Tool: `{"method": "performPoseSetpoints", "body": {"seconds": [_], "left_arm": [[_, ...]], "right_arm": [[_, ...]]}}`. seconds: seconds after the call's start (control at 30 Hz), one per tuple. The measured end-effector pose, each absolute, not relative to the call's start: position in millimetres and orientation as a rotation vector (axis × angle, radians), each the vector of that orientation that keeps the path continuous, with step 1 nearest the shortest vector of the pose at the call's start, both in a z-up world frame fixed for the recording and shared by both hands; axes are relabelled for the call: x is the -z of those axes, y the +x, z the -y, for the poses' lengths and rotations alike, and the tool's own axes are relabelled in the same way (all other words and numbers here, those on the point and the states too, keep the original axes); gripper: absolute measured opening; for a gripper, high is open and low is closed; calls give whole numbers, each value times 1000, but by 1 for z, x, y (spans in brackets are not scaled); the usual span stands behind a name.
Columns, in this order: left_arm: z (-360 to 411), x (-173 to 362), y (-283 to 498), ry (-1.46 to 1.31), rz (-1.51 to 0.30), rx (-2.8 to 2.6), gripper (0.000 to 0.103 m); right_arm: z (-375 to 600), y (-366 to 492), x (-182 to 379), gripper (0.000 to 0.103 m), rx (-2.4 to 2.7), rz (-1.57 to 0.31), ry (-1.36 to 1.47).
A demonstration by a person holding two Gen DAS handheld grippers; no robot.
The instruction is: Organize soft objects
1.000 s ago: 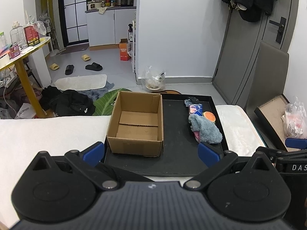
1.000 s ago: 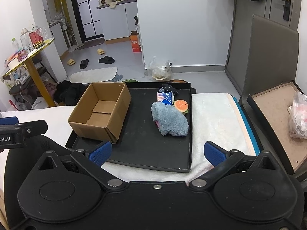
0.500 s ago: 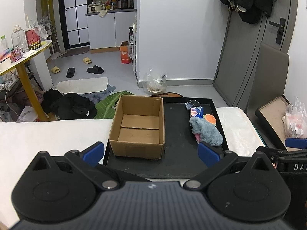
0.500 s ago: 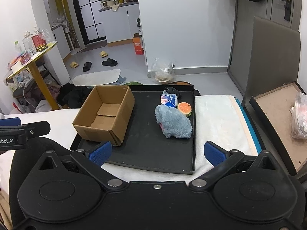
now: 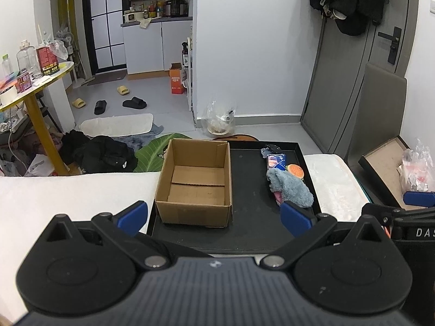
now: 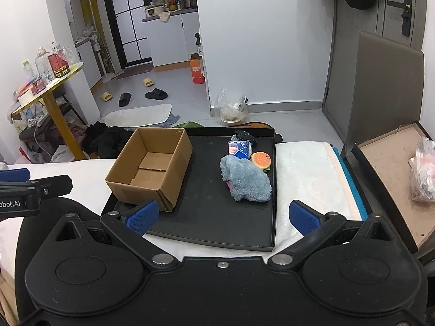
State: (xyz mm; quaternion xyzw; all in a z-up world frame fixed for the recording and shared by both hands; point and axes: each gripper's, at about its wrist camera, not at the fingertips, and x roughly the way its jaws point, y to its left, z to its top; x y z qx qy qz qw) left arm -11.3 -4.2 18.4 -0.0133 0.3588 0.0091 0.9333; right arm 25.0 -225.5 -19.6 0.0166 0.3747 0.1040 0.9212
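Left gripper [image 5: 213, 218] spread wide, blue pads [image 5: 133, 216] far apart, nothing between them, held back from the near edge of the black tray [image 5: 244, 233] which sits on a white blanket [image 5: 68, 190]. On the tray's left side – open cardboard box [image 5: 197, 182], upright, flaps folded down inside, nothing in it. The middle of the tray floor is bare black. On the tray's right side, along the right wall, the soft things lie in a row from far to near: a dark grey item [image 5: 269, 150] at the far corner, too small to tell what it is, then a blue packet [image 5: 276, 161], then a small orange burger-shaped toy [image 5: 295, 171] just beside the packet, then a grey-blue fluffy cloth [image 5: 289, 188] nearest, draped over something pink [image 5: 278, 197] that peeks out at its near edge. All are outside the box and well apart from it. In the right wrist view the same layout: box [image 6: 152, 168] left, fluffy cloth [image 6: 246, 182] right with burger toy [image 6: 260, 159] and packet [image 6: 239, 149] touching or nearly touching behind it. Right gripper [image 6: 223, 214] also wide open – empty, hovering short of the tray [image 6: 217, 225], fingers [image 6: 303, 217] clear of the cloth. Further right, off the tray, a brown board [image 6: 391, 163] with a plastic bag [image 6: 424, 171] resting on it.
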Motion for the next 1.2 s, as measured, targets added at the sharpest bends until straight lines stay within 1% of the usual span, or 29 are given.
{"method": "performPoseSetpoints", "body": {"seconds": [0.8, 1.2], "left_arm": [[2, -16, -12, -34, -733, -29, 103], [-5, -8, 15, -42, -733, -34, 103]], "right_arm": [[223, 24, 25, 103, -214, -775, 17], [221, 36, 36, 103, -227, -811, 25]]}}
